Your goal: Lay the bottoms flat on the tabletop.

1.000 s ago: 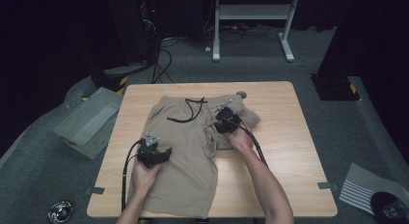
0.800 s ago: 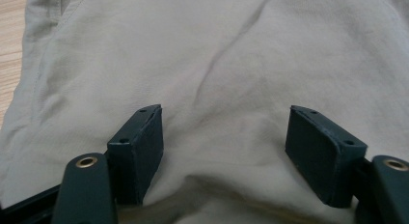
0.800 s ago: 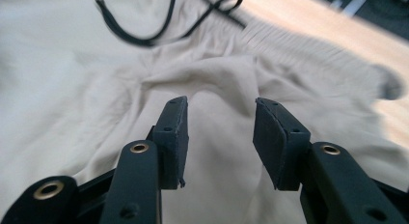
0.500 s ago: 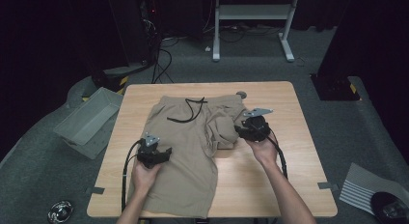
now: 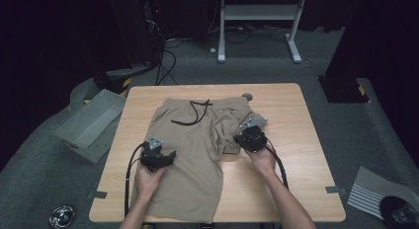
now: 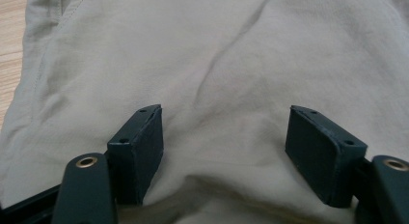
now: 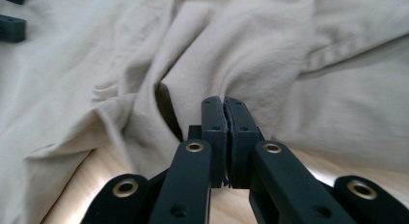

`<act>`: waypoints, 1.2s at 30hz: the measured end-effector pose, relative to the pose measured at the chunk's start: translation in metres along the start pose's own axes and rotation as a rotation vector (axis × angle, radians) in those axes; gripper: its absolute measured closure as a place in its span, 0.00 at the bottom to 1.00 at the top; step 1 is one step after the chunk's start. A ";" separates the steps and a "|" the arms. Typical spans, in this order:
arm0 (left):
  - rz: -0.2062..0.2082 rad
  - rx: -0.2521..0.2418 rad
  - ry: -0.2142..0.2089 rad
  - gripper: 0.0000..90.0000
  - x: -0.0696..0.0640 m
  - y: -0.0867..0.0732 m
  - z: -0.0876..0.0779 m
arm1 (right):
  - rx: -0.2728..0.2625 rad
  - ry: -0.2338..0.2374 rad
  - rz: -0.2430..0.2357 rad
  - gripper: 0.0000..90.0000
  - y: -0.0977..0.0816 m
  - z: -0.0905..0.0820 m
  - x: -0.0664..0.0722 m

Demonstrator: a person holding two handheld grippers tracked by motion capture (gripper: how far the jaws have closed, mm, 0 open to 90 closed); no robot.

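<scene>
Shorts (image 5: 197,155) flat on wooden tabletop (image 5: 296,179), dark room; left gripper (image 6: 224,147) fingers wide apart over cloth, right gripper (image 7: 224,132) fingers just closed, pinching a fold.

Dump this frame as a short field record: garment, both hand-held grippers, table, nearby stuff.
garment: tan shorts with a black drawstring, spread on the table, right leg bunched up
left hand-held gripper: jaws open, resting on the left leg fabric, nothing pinched
right hand-held gripper: jaws have just closed, shut on a fold of the bunched right leg
surface: wooden table
off table: grey bin on the floor to the left
</scene>
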State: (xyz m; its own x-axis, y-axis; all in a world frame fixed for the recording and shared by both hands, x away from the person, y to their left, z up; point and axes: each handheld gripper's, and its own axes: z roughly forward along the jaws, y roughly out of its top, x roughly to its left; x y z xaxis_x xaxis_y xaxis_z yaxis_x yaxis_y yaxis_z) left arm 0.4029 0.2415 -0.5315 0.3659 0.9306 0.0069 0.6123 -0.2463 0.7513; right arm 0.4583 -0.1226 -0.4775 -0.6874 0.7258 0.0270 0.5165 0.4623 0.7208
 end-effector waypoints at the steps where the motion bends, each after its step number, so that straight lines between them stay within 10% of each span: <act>1: 0.000 0.000 0.000 0.33 0.000 0.000 0.000 | -0.011 -0.009 -0.010 0.98 0.000 -0.008 0.000; 14: -0.005 0.002 0.012 0.33 0.001 0.001 0.001 | -0.067 -0.149 0.067 0.97 -0.039 -0.119 -0.020; 19: -0.010 0.002 0.013 0.33 0.001 0.002 0.003 | 0.097 -0.096 0.057 0.84 -0.080 -0.101 -0.012; 28: -0.012 0.002 0.020 0.33 0.002 0.006 0.006 | -0.103 -0.167 0.185 0.72 -0.060 -0.100 -0.043; 32: -0.012 0.002 0.020 0.33 0.002 0.006 0.006 | 0.006 -0.263 0.215 0.74 -0.059 -0.074 -0.067; 36: -0.011 0.003 0.020 0.33 0.002 0.006 0.006 | 0.122 -0.232 0.208 0.74 -0.070 -0.047 -0.072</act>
State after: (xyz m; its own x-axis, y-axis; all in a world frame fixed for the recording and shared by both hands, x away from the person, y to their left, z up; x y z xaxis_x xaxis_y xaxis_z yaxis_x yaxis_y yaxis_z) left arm 0.4114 0.2406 -0.5312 0.3445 0.9387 0.0119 0.6182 -0.2363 0.7497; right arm 0.4473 -0.2311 -0.4968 -0.4335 0.9012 -0.0040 0.7006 0.3398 0.6275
